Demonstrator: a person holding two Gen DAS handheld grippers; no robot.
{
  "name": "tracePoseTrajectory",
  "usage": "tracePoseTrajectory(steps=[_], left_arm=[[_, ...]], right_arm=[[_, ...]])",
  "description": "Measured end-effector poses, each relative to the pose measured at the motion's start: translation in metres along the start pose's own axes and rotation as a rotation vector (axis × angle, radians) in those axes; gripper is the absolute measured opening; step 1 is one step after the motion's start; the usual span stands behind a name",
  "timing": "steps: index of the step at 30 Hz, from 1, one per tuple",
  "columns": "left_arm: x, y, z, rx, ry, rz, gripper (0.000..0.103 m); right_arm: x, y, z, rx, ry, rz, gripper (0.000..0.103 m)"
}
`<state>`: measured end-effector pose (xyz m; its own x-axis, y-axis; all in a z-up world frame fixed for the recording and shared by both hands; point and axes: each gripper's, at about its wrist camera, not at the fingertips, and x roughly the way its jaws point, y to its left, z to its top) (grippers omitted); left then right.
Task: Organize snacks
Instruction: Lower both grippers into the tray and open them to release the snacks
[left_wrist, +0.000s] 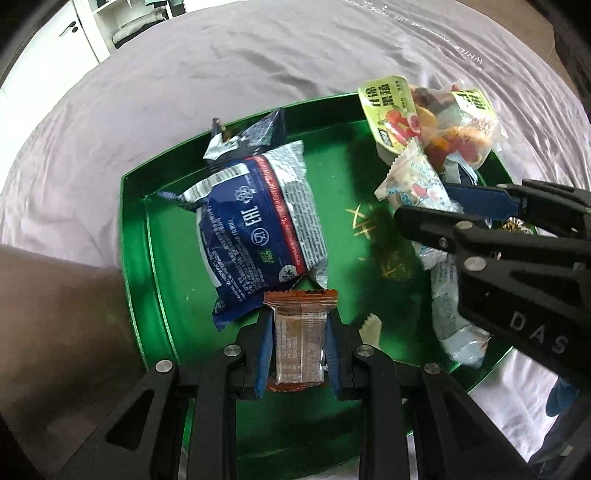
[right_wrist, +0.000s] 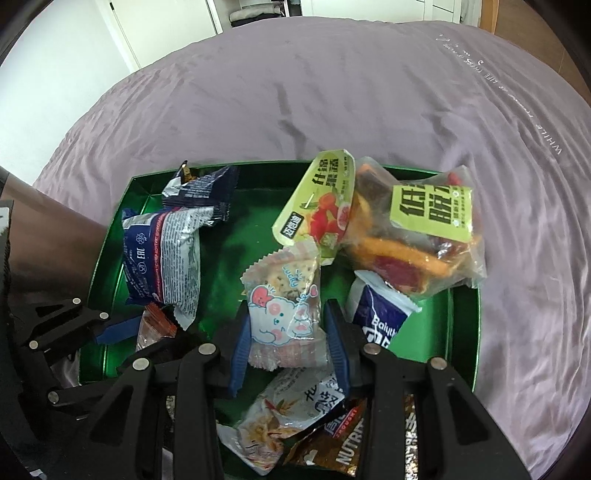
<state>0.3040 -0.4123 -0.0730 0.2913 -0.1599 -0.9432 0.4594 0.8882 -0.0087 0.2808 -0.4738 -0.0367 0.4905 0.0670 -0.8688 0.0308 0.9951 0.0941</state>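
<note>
A green tray (left_wrist: 332, 192) on a purple bedsheet holds snack packs. My left gripper (left_wrist: 298, 325) is shut on a small clear bar with orange-red ends (left_wrist: 299, 336), just above the tray's near side. It also shows in the right wrist view (right_wrist: 155, 325). My right gripper (right_wrist: 286, 317) is shut on a clear cracker pack with a pink bunny print (right_wrist: 284, 306), above the tray's right half; the pack also shows in the left wrist view (left_wrist: 413, 184). A blue-and-silver pack (left_wrist: 255, 229) lies in the tray's left part.
A yellow-green dried fruit bag (right_wrist: 388, 229) leans at the tray's far right corner (left_wrist: 432, 118). A white-and-blue pack (right_wrist: 380, 314), a pale pack (right_wrist: 280, 421) and a brown Nutrition bar (right_wrist: 332, 443) lie under the right gripper. A dark blue pack (right_wrist: 203, 192) sits at the back left.
</note>
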Motion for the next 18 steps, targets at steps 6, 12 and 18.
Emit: tracePoseTrajectory(steps=[6, 12, 18], left_arm=[[-0.006, 0.001, 0.0, -0.018, -0.014, 0.0, 0.022], [-0.01, 0.004, -0.002, -0.033, -0.016, 0.003, 0.023], [-0.006, 0.01, 0.005, -0.055, -0.017, 0.002, 0.032]], right_arm=[[0.005, -0.006, -0.004, 0.007, 0.004, -0.009, 0.0], [0.007, -0.01, -0.006, 0.012, 0.003, -0.014, 0.0], [0.006, -0.006, -0.006, -0.003, 0.0, -0.012, 0.0]])
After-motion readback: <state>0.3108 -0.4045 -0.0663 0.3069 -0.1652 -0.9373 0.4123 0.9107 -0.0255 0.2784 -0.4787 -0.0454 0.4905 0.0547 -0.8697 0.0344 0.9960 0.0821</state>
